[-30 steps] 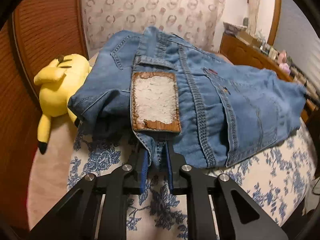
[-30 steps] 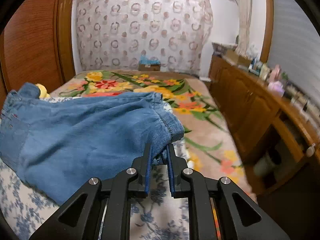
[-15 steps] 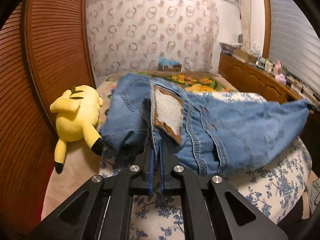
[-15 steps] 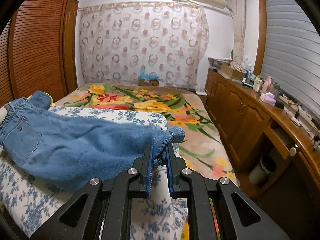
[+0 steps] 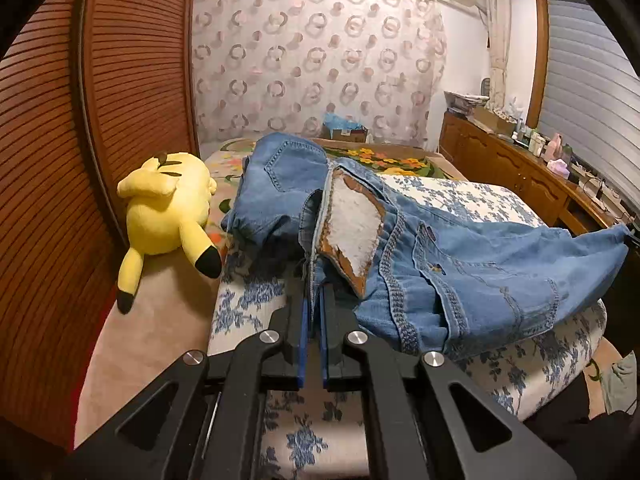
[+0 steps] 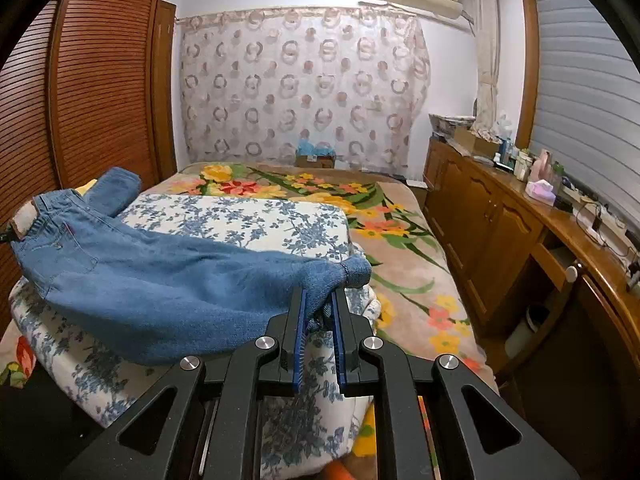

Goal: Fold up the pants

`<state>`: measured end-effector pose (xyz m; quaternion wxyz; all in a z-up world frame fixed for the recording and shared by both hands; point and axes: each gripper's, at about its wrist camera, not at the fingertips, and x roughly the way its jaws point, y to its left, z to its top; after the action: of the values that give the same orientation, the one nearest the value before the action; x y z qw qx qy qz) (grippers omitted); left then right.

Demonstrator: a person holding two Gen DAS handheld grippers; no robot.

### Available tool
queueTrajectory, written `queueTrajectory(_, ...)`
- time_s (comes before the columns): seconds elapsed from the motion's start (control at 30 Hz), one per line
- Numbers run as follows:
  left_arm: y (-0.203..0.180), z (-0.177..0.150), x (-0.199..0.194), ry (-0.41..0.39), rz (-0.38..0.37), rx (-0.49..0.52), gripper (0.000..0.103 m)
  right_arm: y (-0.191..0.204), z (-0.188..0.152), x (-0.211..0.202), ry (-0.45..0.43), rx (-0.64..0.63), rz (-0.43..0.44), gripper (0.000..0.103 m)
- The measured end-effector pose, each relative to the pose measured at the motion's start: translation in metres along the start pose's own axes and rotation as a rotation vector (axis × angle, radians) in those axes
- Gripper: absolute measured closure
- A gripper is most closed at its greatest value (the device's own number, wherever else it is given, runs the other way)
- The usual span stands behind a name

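Over the bed [image 6: 248, 220], both grippers [image 5: 314, 280] [image 6: 320, 300] pinch the jeans [image 6: 160, 280] taut; thin bites could slip, dropping them.

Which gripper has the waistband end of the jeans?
The left gripper: it pinches the jeans just below the leather patch; the right gripper holds the hem.
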<state>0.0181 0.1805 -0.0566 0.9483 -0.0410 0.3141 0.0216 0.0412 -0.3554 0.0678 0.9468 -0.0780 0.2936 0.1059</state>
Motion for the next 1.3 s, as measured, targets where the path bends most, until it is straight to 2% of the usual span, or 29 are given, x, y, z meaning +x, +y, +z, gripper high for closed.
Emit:
queueTrajectory(0.13,0.001,-0.012,0.010,0.047,0.004,-0.001,0.097,-0.003,-0.009,0.010,0.028,0.030,0.012,0.091)
queueTrajectory(0.27,-0.006,-0.021,0.017,0.077,0.002,0.013,0.096,-0.010,-0.027,0.031,0.103,0.097,0.040,0.091)
queueTrajectory(0.47,-0.011,-0.021,0.012,0.073,0.000,0.016,0.090,-0.017,-0.044,0.054,0.170,0.151,0.051,0.090)
queueTrajectory(0.6,-0.015,-0.013,0.000,0.031,-0.018,0.022,0.069,-0.020,-0.042,0.062,0.177,0.164,0.060,0.090)
queueTrajectory(0.63,-0.018,-0.010,-0.003,0.021,-0.020,0.027,0.057,-0.021,-0.040,0.062,0.172,0.172,0.064,0.090)
queueTrajectory(0.7,-0.023,-0.006,-0.007,-0.001,-0.032,0.033,0.044,-0.021,-0.036,0.060,0.161,0.186,0.067,0.089)
queueTrajectory(0.73,-0.027,-0.003,-0.008,-0.009,-0.043,0.038,0.031,-0.022,-0.038,0.055,0.155,0.193,0.070,0.087)
queueTrajectory(0.8,-0.034,0.001,-0.008,-0.021,-0.066,0.046,0.019,-0.021,-0.042,0.054,0.148,0.202,0.073,0.085)
queueTrajectory(0.93,-0.055,0.004,-0.002,-0.026,-0.120,0.071,0.018,-0.018,-0.049,0.051,0.145,0.204,0.069,0.081)
queueTrajectory(1.0,-0.065,0.006,0.003,-0.023,-0.135,0.077,0.018,-0.013,-0.053,0.046,0.139,0.204,0.068,0.072)
queueTrajectory(1.07,-0.074,0.007,0.007,-0.026,-0.143,0.077,0.018,-0.012,-0.054,0.046,0.137,0.210,0.072,0.067)
queueTrajectory(1.3,-0.107,0.007,0.028,-0.001,-0.176,0.105,0.018,-0.018,-0.056,0.061,0.131,0.259,0.066,0.065)
